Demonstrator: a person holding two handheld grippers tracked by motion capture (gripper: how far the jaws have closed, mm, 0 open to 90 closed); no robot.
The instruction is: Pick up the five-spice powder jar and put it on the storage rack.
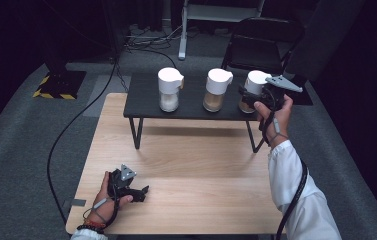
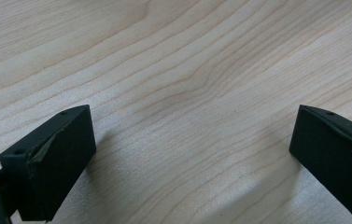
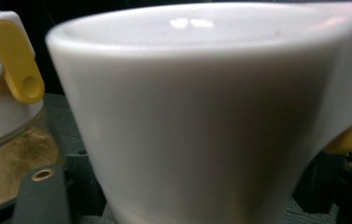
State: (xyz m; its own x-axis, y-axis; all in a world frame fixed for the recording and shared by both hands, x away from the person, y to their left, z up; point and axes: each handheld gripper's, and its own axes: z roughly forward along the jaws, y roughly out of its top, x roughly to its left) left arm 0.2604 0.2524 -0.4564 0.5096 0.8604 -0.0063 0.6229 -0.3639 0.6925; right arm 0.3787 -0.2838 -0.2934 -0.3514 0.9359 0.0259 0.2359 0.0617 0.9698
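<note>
White-lidded jar at two o'clock is sitting between the right gripper jaws, grip unclear. Left gripper is resting at seven o'clock, jaws spread.

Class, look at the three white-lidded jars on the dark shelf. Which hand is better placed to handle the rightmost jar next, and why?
The right. Its claw is already at the rightmost jar, whose white lid looms just ahead in the right gripper view. The left claw lies open on the wooden table, well short of the shelf.

Three jars stand in a row on the small shelf behind the table
</note>
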